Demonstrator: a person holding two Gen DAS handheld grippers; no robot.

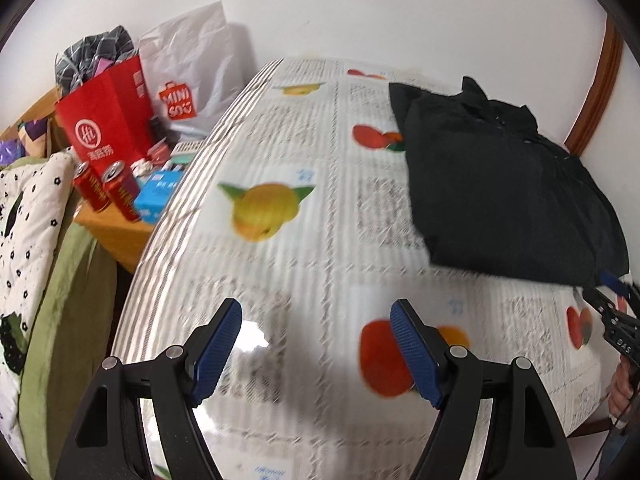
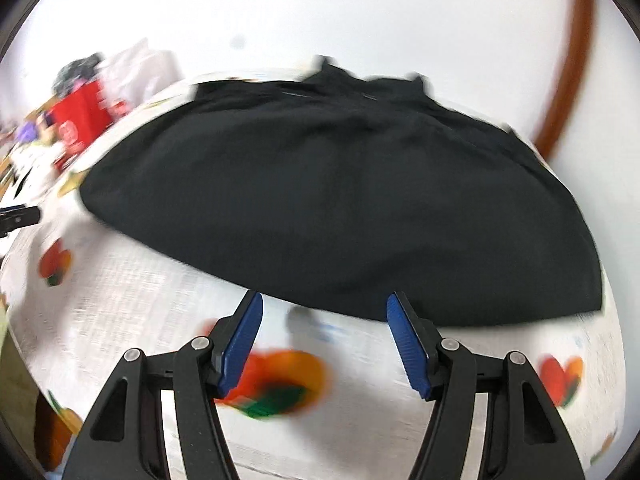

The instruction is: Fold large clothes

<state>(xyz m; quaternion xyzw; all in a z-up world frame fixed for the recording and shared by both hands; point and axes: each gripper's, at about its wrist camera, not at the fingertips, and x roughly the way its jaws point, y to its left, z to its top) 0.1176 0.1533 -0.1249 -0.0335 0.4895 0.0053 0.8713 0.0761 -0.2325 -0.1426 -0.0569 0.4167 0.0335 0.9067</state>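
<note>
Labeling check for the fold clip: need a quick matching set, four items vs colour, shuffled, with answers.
Items:
1. garment
2. paper bag
3. cans
4. finger pads

Colours or markings:
A. blue
B. red with gold lettering
C. black
D. red with a white round logo

Pairs: 1-C, 2-D, 3-B, 4-A

The garment lies on the fruit-print tablecloth; both the left gripper and right gripper are open and empty.
</note>
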